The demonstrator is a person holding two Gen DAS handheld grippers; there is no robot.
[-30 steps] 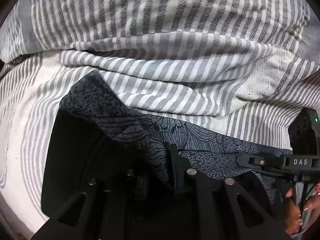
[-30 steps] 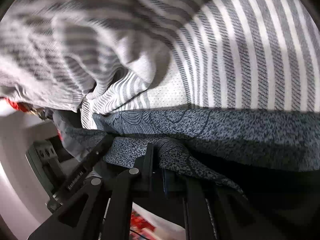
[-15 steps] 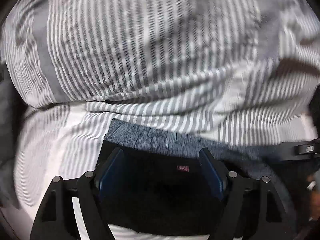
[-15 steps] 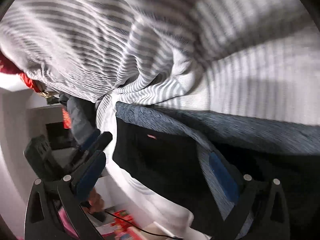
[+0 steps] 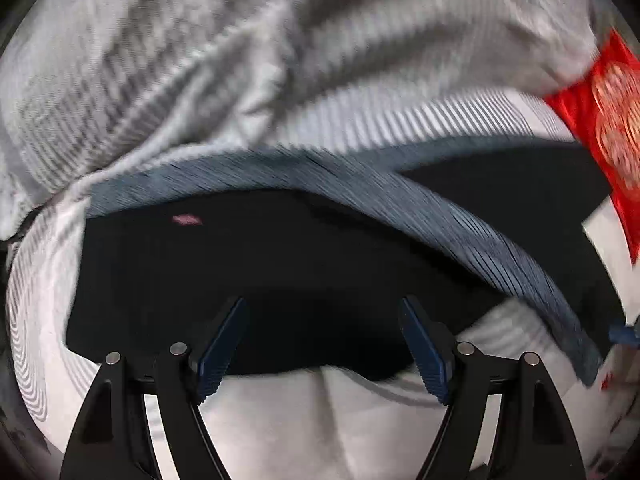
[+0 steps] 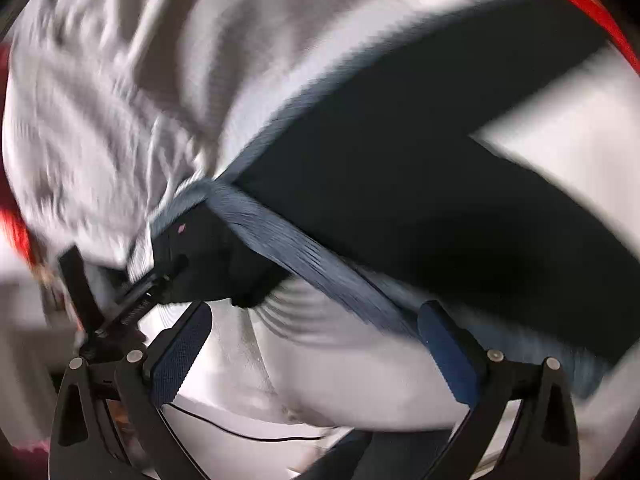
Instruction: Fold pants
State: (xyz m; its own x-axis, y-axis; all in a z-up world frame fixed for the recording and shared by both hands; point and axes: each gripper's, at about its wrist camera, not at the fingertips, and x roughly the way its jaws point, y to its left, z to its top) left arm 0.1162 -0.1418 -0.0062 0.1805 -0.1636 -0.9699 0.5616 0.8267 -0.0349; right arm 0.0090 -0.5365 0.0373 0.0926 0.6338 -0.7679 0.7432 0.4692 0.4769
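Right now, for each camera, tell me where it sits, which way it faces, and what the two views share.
Left wrist: on the left gripper, facing steeply down between its open fingers at the dark pants on the striped bedding.
Right wrist: on the right gripper, facing down between its open fingers at the pants; the left gripper shows at lower left.
Shared: the pants, their grey-blue waistband, the small pink tag, striped bedding, and red fabric at the edge.

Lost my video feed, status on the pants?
Left gripper open, empty. Right gripper open, empty. Pants released, lying on striped bedding. Nothing in the way.
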